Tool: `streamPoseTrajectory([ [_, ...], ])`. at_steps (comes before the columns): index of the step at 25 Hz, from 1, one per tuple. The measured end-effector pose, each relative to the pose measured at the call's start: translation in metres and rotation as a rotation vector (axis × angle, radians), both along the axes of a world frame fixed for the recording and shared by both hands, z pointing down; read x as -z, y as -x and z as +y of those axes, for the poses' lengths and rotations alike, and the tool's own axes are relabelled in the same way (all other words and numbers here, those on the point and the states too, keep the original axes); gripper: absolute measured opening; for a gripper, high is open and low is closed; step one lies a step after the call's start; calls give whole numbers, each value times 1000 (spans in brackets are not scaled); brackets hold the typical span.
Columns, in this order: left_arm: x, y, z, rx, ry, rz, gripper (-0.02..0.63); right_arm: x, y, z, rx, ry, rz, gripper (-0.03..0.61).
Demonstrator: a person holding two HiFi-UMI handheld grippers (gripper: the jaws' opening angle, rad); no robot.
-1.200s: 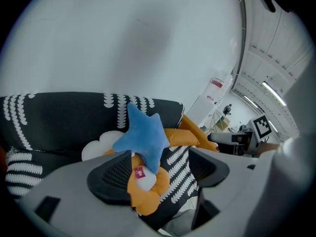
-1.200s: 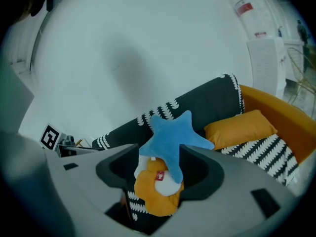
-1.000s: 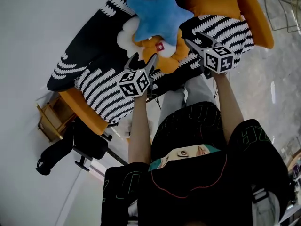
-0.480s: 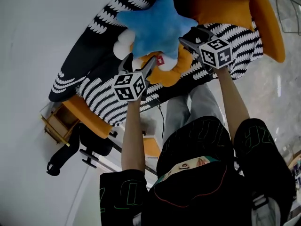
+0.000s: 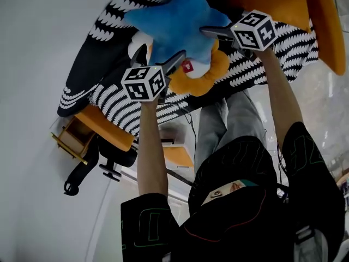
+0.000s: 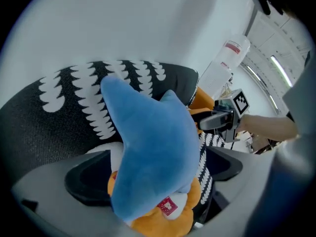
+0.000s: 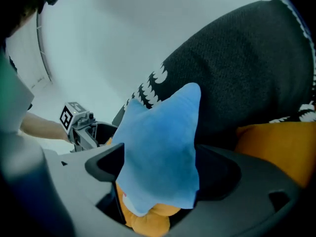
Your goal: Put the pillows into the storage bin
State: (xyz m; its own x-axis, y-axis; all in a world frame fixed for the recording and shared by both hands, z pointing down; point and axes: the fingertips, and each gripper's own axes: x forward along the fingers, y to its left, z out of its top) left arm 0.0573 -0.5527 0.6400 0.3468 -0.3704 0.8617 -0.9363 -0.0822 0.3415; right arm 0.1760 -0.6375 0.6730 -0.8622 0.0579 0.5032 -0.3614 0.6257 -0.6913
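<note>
While the left hand-held gripper (image 6: 155, 174) and the right hand-held gripper (image 7: 160, 172), jaws just spread wide, straddle the blue star pillow (image 5: 177, 15) unclamped, it lies atop an orange flower pillow (image 5: 199, 81) on the sofa (image 5: 109, 31); nothing looks stowed yet, and no bin is in view.

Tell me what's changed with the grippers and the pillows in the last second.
Both grippers moved in toward the pillow pile. The left gripper and right gripper now straddle the blue star pillow. Their fingers have just been opening wide, and nothing is gripped yet. The blue star pillow still lies on the orange flower pillow on the patterned sofa, as before.
</note>
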Motion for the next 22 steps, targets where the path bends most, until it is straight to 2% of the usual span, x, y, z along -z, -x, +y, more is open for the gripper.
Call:
streamPoseTrajectory([
  [3, -20, -5, -6, -33, 53, 5, 592, -9, 12, 0, 66, 32, -15, 450],
  [5, -31, -11, -9, -46, 81, 2, 592, -15, 15, -3, 81, 50, -26, 492],
  [6, -36, -13, -10, -48, 89, -5, 592, -18, 16, -4, 82, 63, -34, 514],
  [10, -44, -15, -11, -46, 87, 4, 592, -30, 19, -3, 75, 124, -102, 534],
  [16, -47, -16, -7, -49, 102, -8, 588, -31, 23, 4, 138, 163, -114, 524],
  [19, -43, -22, 2, -60, 117, -40, 560, -24, 19, 14, 152, 145, -115, 486],
  [22, -36, -27, 6, -83, 83, -76, 543, -16, 12, 21, 157, 105, -128, 457],
])
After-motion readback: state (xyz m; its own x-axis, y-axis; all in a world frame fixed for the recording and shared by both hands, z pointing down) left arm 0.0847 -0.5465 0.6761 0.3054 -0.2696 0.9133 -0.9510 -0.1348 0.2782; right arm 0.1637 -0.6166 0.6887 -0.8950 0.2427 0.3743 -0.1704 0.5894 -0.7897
